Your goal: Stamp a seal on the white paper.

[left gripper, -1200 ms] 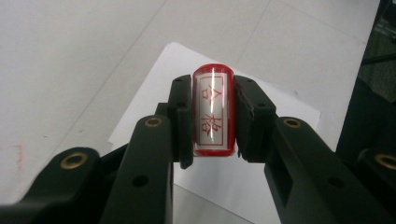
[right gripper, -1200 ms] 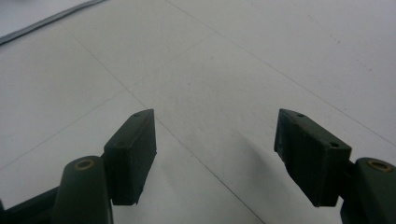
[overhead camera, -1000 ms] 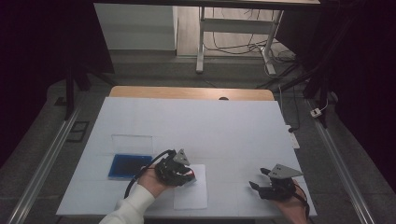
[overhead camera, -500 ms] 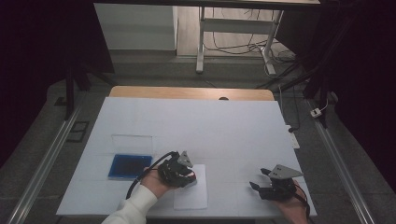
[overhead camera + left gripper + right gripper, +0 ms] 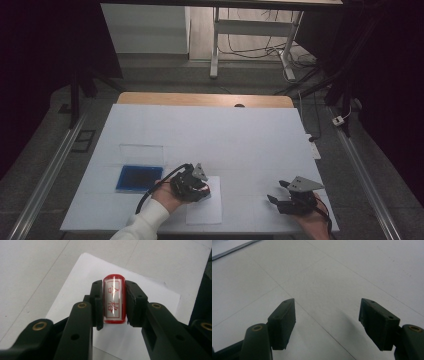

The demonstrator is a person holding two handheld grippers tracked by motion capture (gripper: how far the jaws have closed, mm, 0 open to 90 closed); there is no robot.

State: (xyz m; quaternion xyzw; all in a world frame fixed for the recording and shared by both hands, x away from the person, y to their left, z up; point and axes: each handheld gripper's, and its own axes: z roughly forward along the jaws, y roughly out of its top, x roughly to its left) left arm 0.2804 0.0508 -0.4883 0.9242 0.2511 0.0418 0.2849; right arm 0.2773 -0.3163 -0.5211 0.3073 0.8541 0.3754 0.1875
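Left gripper view: fingers (image 5: 136, 302) clenching red stamp (image 5: 113, 300) over paper (image 5: 155, 293) near ink pad (image 5: 139, 177), needing pressing down squarely, evenly, without sliding; right gripper (image 5: 327, 325) idling released above worktop (image 5: 332, 272).

From my remote seat this reads as a lab or recording room set up for data capture rather than a home or shop. I see a worktable (image 5: 210, 135) covered in plain white sheeting, with metal rails (image 5: 47, 170) running along the grey floor at both sides and dark curtains closing in the left and right edges. Behind it stands a bare desk frame (image 5: 250, 30) with loose cables (image 5: 260, 47) trailing on the floor, and a white plug (image 5: 339, 120) lies to the right.
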